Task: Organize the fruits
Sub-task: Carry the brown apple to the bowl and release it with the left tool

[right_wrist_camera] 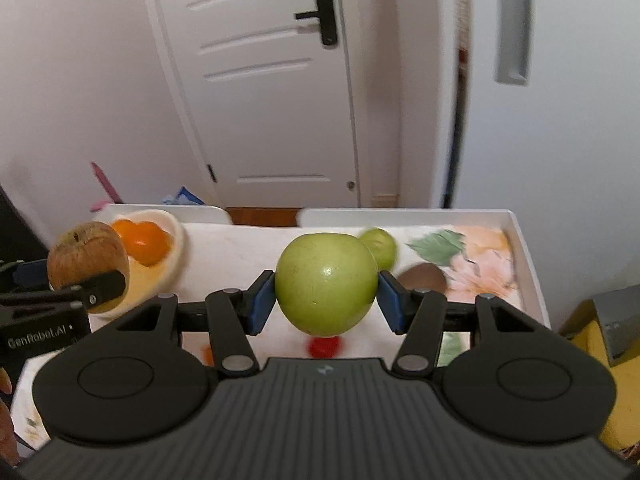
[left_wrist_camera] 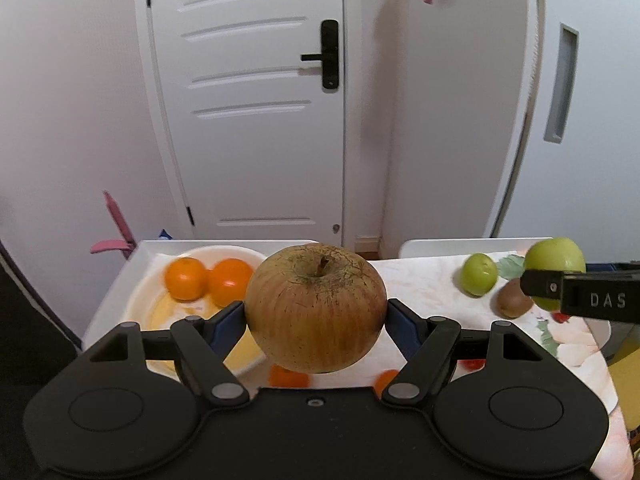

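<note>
The left gripper (left_wrist_camera: 316, 318) is clamping one russet-streaked red apple (left_wrist_camera: 315, 307) between its blue pads, jaws spread wide around the fruit's sides, stem pointing up, the apple hanging clear above the table (left_wrist_camera: 420, 280). The right gripper (right_wrist_camera: 326, 300) is doing the same with one large green apple (right_wrist_camera: 326, 282), pads pressing on either flank and the fruit lifted off the cloth.

Counting what is sitting below: two oranges (left_wrist_camera: 206, 282) are resting side by side in one white bowl (left_wrist_camera: 140, 300) at the table's left end, touching each other. One smaller green fruit (left_wrist_camera: 479, 274) is lying on the floral tablecloth (left_wrist_camera: 568, 340) toward the right, and one brown kiwi (left_wrist_camera: 512, 300) is sitting just beside it, nearer the camera. Under the red apple, two more small orange fruits (left_wrist_camera: 288, 377) are peeking out (mostly hidden by the gripper body, so I cannot tell what kind). One small red fruit (right_wrist_camera: 323, 346) is lying directly beneath the green apple; another red speck is showing near the right gripper in the left view, too small to name.

Behind the table, one white door (left_wrist_camera: 256, 100) with a black handle (left_wrist_camera: 326, 56) is standing closed.
</note>
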`<state>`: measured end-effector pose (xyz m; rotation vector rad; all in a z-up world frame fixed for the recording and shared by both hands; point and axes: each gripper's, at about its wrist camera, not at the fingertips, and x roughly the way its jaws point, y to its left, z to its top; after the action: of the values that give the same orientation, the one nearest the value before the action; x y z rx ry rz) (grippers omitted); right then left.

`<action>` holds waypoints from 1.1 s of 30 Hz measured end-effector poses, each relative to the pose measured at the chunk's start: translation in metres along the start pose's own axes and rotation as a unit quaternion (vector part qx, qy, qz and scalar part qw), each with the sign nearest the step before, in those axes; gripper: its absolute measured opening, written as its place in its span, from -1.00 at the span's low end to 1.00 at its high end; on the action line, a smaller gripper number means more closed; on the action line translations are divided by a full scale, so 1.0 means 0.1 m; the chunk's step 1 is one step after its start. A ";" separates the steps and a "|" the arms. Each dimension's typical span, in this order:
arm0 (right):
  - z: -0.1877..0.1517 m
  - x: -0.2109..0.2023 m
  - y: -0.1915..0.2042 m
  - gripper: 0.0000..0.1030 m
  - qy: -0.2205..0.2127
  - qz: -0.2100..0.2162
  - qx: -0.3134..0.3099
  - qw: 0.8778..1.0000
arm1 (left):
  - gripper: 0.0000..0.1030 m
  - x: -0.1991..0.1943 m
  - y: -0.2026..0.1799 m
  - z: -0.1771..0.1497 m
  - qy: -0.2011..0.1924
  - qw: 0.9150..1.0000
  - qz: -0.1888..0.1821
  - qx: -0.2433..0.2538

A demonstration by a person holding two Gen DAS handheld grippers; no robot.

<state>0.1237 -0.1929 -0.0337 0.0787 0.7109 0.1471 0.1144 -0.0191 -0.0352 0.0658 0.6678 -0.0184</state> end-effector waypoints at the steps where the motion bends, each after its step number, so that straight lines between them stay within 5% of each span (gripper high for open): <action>1: 0.02 0.00 0.08 0.35 -0.002 0.003 -0.001 1.000 | 0.53 -0.02 0.08 0.00 -0.001 1.000 0.003 0.001; 18: 0.23 0.55 1.40 0.35 0.023 0.025 -0.024 0.999 | 0.53 0.40 1.36 0.05 0.019 1.000 0.016 0.003; 33: 0.19 1.15 1.80 0.35 0.057 0.006 -0.011 0.998 | 0.53 1.13 1.70 -0.07 0.053 0.998 -0.013 0.044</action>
<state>0.2028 0.0031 -0.0718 0.0543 0.8220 0.1718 0.2055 0.1519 -0.1016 0.1433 0.7738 -0.0697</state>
